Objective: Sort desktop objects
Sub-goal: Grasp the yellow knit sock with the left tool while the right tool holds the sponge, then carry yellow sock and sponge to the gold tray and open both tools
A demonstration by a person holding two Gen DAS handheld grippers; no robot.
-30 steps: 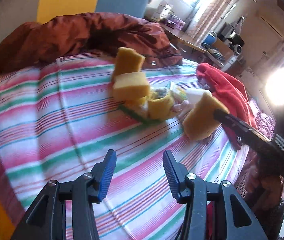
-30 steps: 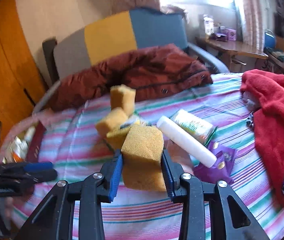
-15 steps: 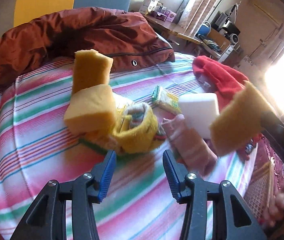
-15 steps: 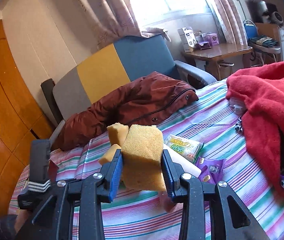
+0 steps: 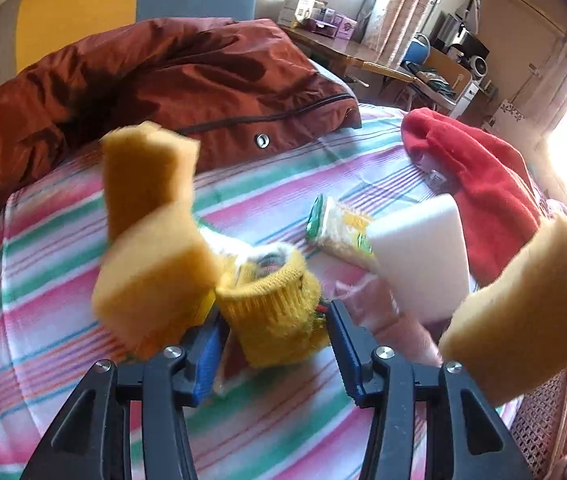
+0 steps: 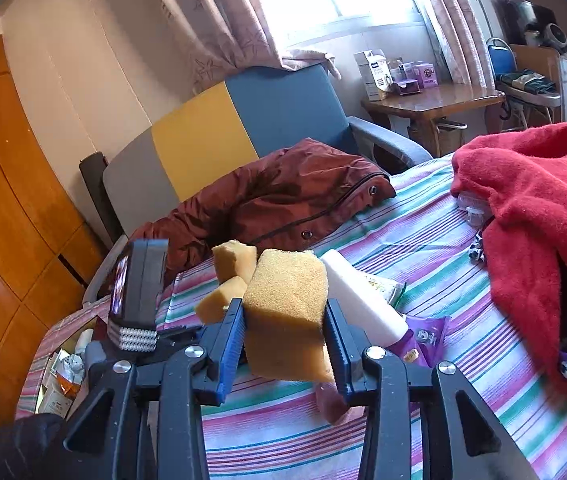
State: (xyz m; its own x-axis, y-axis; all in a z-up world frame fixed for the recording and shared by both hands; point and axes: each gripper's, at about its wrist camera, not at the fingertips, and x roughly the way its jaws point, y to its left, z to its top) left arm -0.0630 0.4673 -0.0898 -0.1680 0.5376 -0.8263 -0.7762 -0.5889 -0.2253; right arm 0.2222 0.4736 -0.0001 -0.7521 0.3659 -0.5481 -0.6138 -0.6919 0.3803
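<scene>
My left gripper (image 5: 273, 324) stands open over the pile on the striped bedcover (image 5: 63, 264), with a yellow knitted cuff (image 5: 271, 300) between its blue pads, not squeezed. Just left of it lie two yellow sponges, one low (image 5: 151, 276) and one upright behind it (image 5: 147, 176). A white foam block (image 5: 423, 256) and a green-yellow packet (image 5: 339, 228) lie to the right. My right gripper (image 6: 284, 320) is shut on another yellow sponge (image 6: 287, 280), held above the bed. Its jaws are starting to open, with the sponge still pressed between them. This sponge (image 5: 523, 320) also shows at the right of the left wrist view.
A brown jacket (image 5: 163, 80) lies at the back of the bed and a red fleece (image 6: 531, 208) on the right. A purple packet (image 6: 423, 336) lies beside the white block. A wicker basket (image 5: 543, 420) stands off the bed's right edge, and a box of items (image 6: 63, 368) off its left.
My left gripper has moved in on the pile and down, so the knitted cuff now sits between its fingers. The right gripper lifted the sponge a little, then held still.
</scene>
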